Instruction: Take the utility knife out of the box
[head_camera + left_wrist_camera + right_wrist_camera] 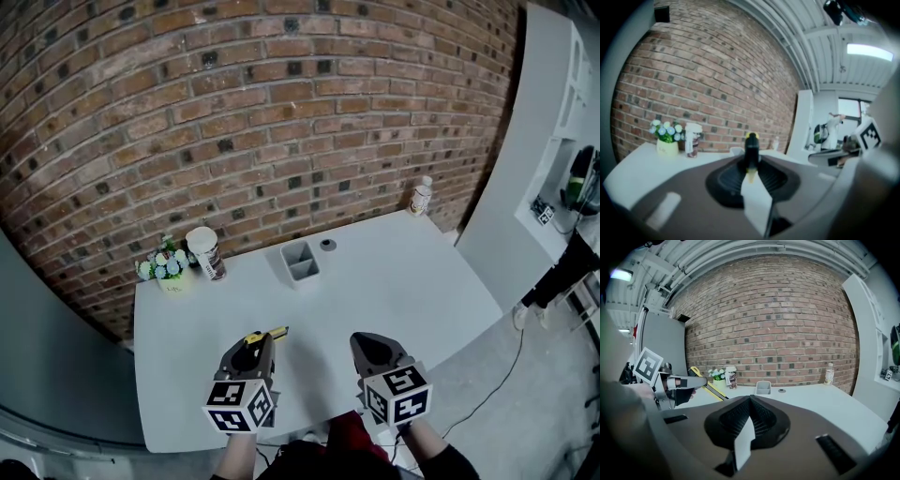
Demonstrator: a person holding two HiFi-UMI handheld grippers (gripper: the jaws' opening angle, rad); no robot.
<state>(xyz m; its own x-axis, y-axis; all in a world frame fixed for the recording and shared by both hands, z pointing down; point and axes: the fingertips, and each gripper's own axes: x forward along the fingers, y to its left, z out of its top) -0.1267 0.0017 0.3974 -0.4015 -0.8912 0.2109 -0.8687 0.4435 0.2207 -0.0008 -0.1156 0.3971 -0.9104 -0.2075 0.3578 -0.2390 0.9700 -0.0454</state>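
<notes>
My left gripper (260, 341) hovers over the front of the white table (412, 291), shut on a yellow and black utility knife (272, 333) whose tip points to the right. In the left gripper view the knife (751, 149) sticks straight out between the jaws. The right gripper view shows the knife (707, 386) slanting out of the left gripper (677, 383). The small grey box (300, 262) stands further back on the table, apart from both grippers. My right gripper (373, 349) is beside the left one, shut, with nothing in it (750, 401).
A pot of flowers (167, 267) and a patterned cup (205, 253) stand at the table's back left. A small dark disc (327, 245) lies by the box and a bottle (420, 197) is at the back right corner. A brick wall runs behind; white shelving (553, 141) stands to the right.
</notes>
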